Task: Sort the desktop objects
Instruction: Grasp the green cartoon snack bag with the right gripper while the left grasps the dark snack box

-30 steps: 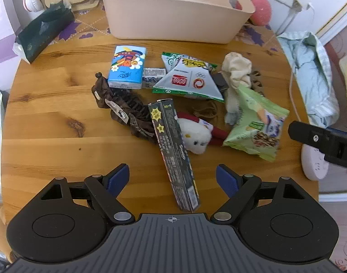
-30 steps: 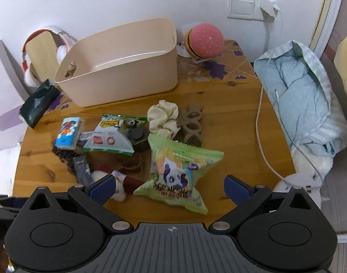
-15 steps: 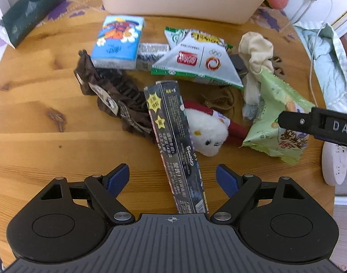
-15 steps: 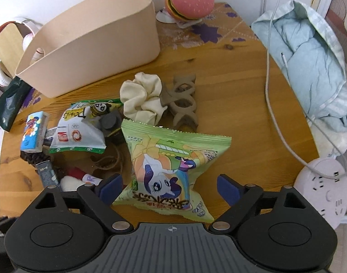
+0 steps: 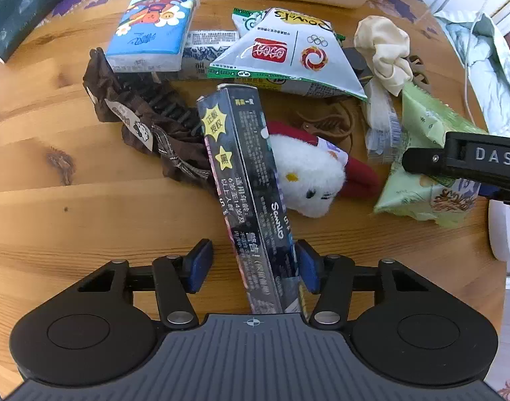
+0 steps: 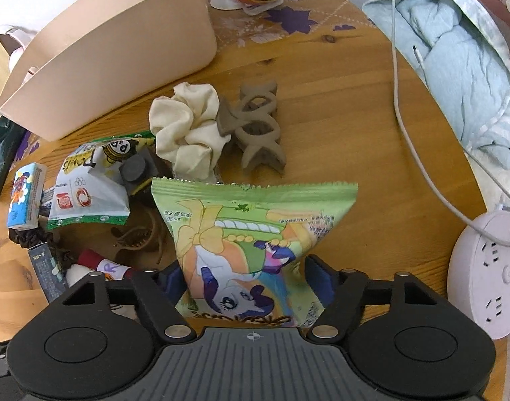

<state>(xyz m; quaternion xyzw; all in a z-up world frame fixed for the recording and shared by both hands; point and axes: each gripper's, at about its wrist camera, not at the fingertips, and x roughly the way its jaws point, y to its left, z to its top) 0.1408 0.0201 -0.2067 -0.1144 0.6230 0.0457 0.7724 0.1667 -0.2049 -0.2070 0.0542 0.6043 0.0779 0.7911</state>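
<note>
Between the left gripper (image 5: 252, 265) pads we see a long black box (image 5: 246, 197), near end inside the jaws, far end angled away over a brown fabric clip (image 5: 144, 123). Jaws have just been closing; right pad touches the box side, left pad still stands off with a gap, so no pinch yet. Box print: yellow star stickers with Chinese characters, and what looks like "Sanrio" down the side. Just right of the box lies a white plush toy (image 5: 306, 180) with a red part. Beyond the jaws: a blue tissue pack (image 5: 153, 30) with cartoon flowers, and a white-green snack bag (image 5: 288, 56) reading "Bowls" with Olympic rings and a red logo. Right of the jaws, the other tool's arm shows "DAS".

Between the right gripper (image 6: 251, 280) pads we see a green snack bag (image 6: 251, 230) with a cartoon pony; its lower part sits in the jaws. Jaws have just been closing and sit against both bag sides, though we cannot tell if they squeeze. Beyond it: a cream scrunchie (image 6: 186, 133), a grey-brown claw clip (image 6: 258, 130), a beige bin (image 6: 114, 46). All on a wooden table (image 6: 355, 153).
</note>
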